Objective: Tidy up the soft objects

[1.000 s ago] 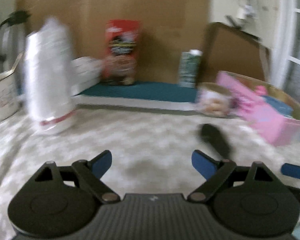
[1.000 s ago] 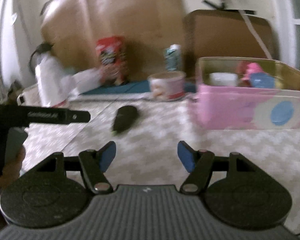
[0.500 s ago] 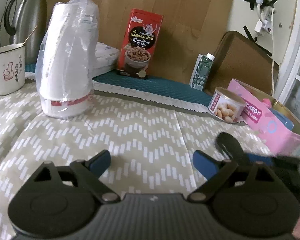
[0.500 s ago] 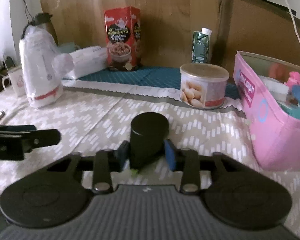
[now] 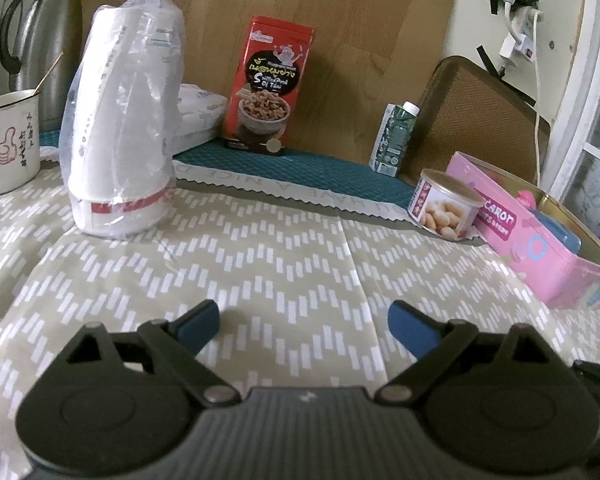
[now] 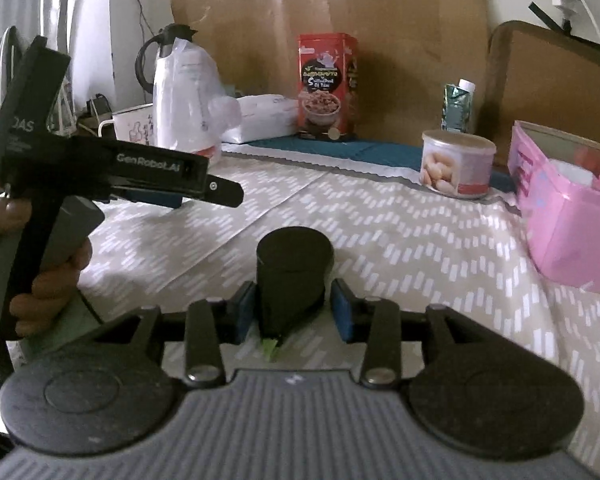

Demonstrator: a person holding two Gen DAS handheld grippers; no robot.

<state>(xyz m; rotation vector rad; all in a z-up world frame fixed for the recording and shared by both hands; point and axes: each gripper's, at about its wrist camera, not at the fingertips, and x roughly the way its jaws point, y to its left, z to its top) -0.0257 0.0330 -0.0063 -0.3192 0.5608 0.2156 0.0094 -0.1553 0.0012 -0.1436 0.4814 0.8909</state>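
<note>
My right gripper [image 6: 294, 310] has a squat black cylinder [image 6: 294, 264] between its blue pads, which touch both its sides; the jaws are opening slightly. A green scrap shows under the cylinder. To the right stands a pink box [image 6: 560, 220] with pink, blue and white items inside. My left gripper [image 5: 304, 316] hovers over the patterned tablecloth [image 5: 260, 264], its jaws opening wide with nothing between them. In the right wrist view the left gripper [image 6: 196, 194] is at the left, held by a hand [image 6: 56, 276]. The left wrist view shows the pink box [image 5: 540, 248] at the right.
A bag of stacked white cups [image 5: 120, 132], a mug [image 5: 8, 140] and a steel thermos [image 5: 44, 40] stand at the left. At the back are a red tin [image 5: 268, 84], a small carton [image 5: 396, 136] and a nut can [image 5: 444, 208], against cardboard.
The black cylinder lay on the cloth a second ago; my right gripper closed round it and it has left the left wrist view. The left jaws have spread a little.
</note>
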